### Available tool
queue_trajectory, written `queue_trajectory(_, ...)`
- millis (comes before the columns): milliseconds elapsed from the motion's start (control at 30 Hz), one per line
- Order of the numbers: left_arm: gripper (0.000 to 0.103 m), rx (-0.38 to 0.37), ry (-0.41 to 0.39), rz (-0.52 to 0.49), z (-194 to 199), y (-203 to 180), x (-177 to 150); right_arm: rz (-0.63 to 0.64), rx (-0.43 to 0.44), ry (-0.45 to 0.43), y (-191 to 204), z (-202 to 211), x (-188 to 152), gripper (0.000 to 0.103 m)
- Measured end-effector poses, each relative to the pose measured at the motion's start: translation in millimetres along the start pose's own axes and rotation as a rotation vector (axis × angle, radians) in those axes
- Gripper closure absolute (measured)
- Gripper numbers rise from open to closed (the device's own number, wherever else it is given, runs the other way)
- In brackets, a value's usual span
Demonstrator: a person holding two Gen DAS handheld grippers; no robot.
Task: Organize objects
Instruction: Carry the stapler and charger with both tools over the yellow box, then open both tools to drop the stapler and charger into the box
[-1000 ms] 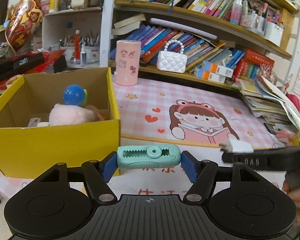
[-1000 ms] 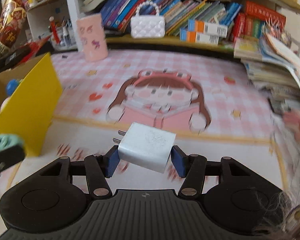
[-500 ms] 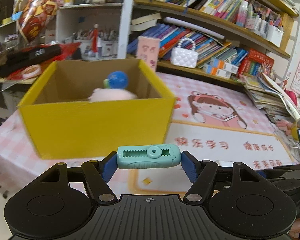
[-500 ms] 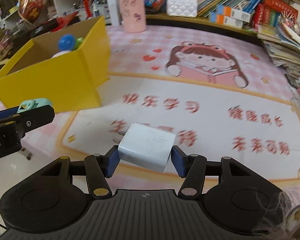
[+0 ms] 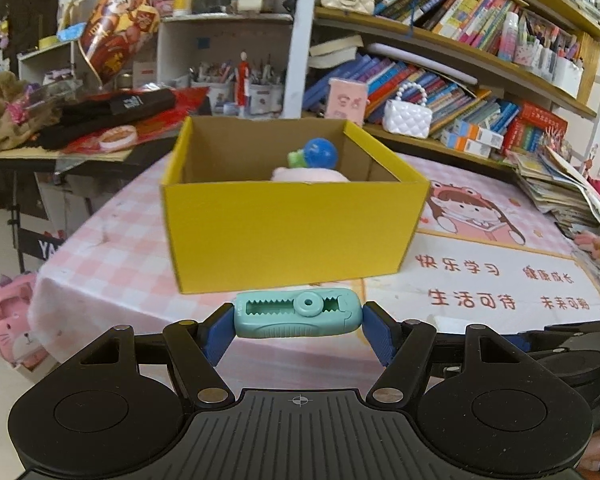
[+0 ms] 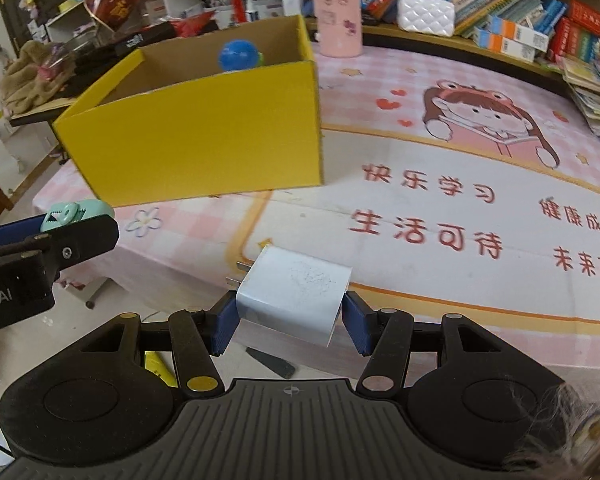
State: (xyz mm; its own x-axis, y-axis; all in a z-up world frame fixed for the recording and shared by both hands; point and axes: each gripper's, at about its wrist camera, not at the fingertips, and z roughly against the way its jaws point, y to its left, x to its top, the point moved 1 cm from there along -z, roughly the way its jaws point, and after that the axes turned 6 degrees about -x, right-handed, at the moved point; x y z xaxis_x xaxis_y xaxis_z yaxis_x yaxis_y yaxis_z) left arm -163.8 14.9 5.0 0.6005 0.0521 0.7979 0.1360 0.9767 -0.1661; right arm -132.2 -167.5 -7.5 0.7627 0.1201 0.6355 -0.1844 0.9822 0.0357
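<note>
My left gripper (image 5: 298,316) is shut on a teal toothed clip (image 5: 296,313), held in front of the near wall of a yellow cardboard box (image 5: 292,232). The box holds a blue ball (image 5: 320,153) and a pink plush toy (image 5: 308,175). My right gripper (image 6: 288,304) is shut on a white plug adapter (image 6: 292,292), prongs pointing left, over the table's front edge. In the right wrist view the box (image 6: 196,132) is ahead to the left, and the left gripper with the clip (image 6: 76,212) is at the far left.
A pink checked mat with a cartoon girl (image 6: 488,116) covers the table. A pink cup (image 6: 336,20) and white handbag (image 6: 426,14) stand behind the box. Bookshelves (image 5: 440,80) line the back, stacked papers (image 5: 556,188) lie right, and a cluttered side table (image 5: 80,128) stands left.
Both grippers have pulled back toward the table's front edge and swung left, still holding their objects. The box now sits centred ahead of the left gripper.
</note>
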Motion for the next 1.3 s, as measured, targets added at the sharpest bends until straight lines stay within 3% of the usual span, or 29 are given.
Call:
queue_trajectory(233,0.034,-0.009,-0.104,-0.027,18.1,7.0,21.9,0.066,-0.03,-0.115,17.1,18.2,18.1,0.05)
queue_trajectory(467,0.034,-0.015,-0.272,-0.036,20.0,6.2,66.6,0.089,-0.052,-0.33,12.2,47.0,68.3,0.05)
queue_trajectory(633,0.034,0.016,-0.329,-0.027,6.4,6.7,91.1,0.11,-0.044,-0.404,9.8,46.3,101.9,0.05)
queue_trajectory(1000,0.034,0.114,-0.273,-0.007,-40.0,12.6,104.6,0.247,0.032,-0.366,28.1,-7.0,146.1,0.05)
queue_trajectory(1300,0.034,0.147,-0.146,0.055,-80.0,22.5,101.9,0.381,0.102,-0.249,38.0,-53.0,155.9,0.05)
